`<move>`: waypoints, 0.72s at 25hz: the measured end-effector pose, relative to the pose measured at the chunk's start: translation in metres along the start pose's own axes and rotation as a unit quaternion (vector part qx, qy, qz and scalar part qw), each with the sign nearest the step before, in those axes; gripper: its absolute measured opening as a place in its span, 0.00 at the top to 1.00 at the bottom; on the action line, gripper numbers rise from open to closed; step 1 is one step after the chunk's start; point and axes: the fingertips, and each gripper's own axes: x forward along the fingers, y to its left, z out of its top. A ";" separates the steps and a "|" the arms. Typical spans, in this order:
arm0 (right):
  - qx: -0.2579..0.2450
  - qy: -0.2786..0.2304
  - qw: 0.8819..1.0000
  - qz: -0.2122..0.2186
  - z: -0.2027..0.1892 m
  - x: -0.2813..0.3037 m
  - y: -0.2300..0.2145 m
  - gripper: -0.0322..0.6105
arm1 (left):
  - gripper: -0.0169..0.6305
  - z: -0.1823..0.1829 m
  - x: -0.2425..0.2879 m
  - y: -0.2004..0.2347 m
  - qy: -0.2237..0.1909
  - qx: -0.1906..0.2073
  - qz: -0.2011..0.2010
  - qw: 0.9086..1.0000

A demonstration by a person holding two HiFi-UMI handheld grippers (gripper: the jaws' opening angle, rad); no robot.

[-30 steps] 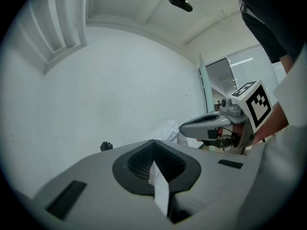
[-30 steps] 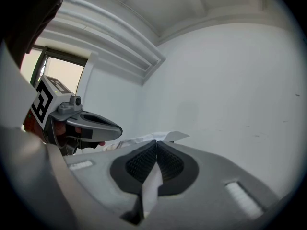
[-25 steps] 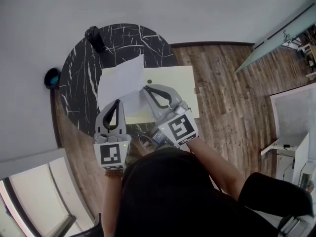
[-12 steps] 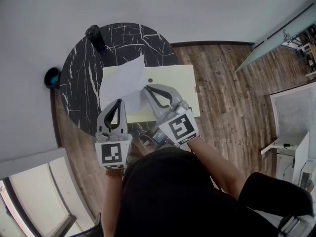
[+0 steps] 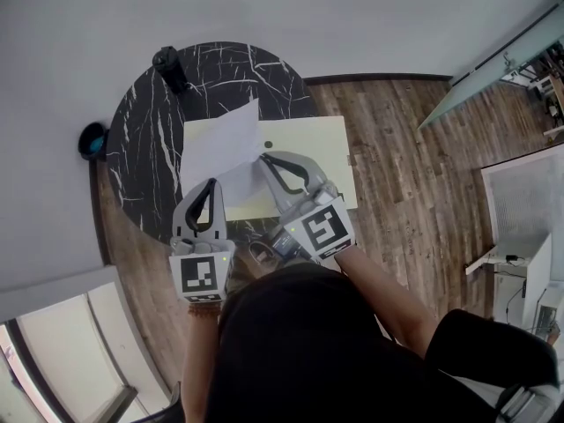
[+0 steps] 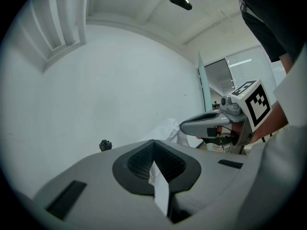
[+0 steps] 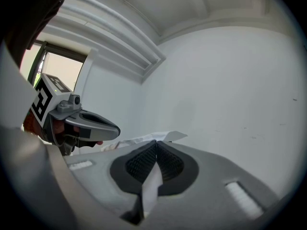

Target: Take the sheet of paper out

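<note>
Right tongs [image 7: 156, 143] — tight on paper sheet [image 7: 152, 182]

A round black table [image 5: 141, 174] with white cracks is standing on the wood floor [image 5: 397, 174]. A flat pale yellow thing [image 5: 317, 148] is lying on it, just past the right gripper [image 5: 263, 159]. A small black thing [image 5: 169, 67] is sitting at the table's far edge, well past the left gripper [image 5: 210, 183].

You wear a black short-sleeved top. Your left gripper [image 5: 210, 186] and right gripper [image 5: 263, 159] are light grey plastic with curved jaws, dark loop-shaped openings and ribbed black pads [image 6: 141, 162]. Each carries a white cube printed with a black square marker, and a small green light glows on the left cube
</note>
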 end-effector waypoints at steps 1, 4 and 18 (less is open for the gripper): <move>-0.001 -0.001 1.000 0.000 0.001 0.000 0.000 0.95 | 0.98 0.000 0.000 0.001 0.000 0.000 0.000 1.000; -0.004 -0.005 1.000 -0.001 0.002 0.001 -0.001 0.95 | 0.98 0.001 0.000 0.002 0.000 0.000 0.000 1.000; -0.003 -0.003 1.000 -0.004 0.000 0.000 -0.001 0.95 | 0.98 -0.004 0.000 0.002 0.005 -0.003 -0.001 1.000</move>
